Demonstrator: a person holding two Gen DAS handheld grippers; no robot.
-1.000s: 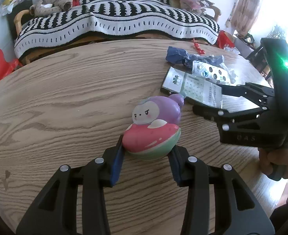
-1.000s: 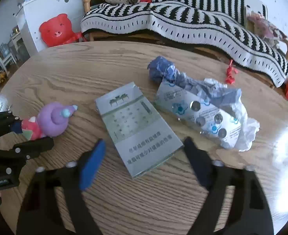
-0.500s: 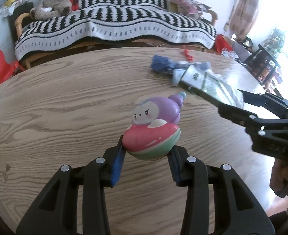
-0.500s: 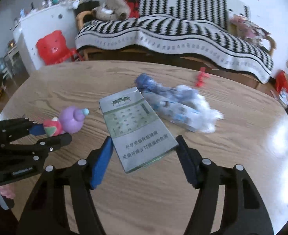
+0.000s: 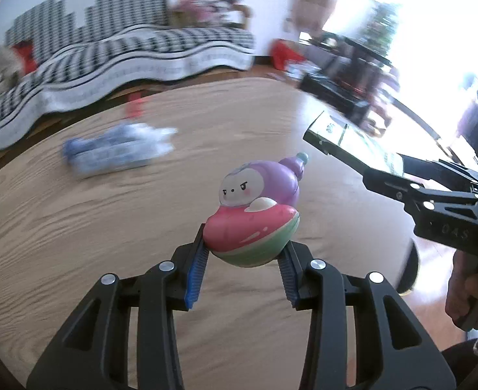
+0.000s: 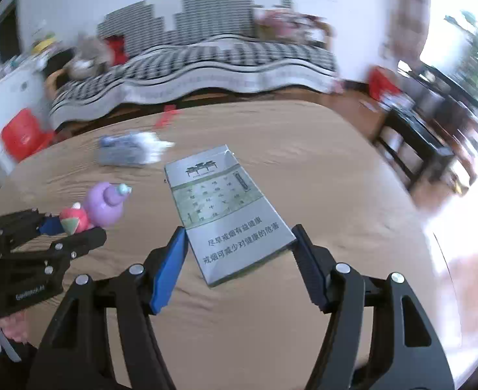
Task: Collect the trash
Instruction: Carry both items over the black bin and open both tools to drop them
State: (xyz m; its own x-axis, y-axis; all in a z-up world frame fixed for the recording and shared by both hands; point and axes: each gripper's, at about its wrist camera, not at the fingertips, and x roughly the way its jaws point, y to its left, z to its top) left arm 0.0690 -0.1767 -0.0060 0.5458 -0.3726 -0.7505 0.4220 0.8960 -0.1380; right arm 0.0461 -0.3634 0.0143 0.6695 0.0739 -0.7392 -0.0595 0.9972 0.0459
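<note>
We're holding the toy figure (image 5: 255,217) in the left gripper (image 5: 244,268), pads pressing on its rounded base, lifted above the wooden bench (image 5: 76,243). We're clamping the flat cigarette pack (image 6: 227,213) in the right gripper (image 6: 239,260), jaws wide across its width, also off the bench. The crumpled blue-and-white wrapper (image 6: 132,152) is lying on the bench, well apart from both, near the far edge.
</note>
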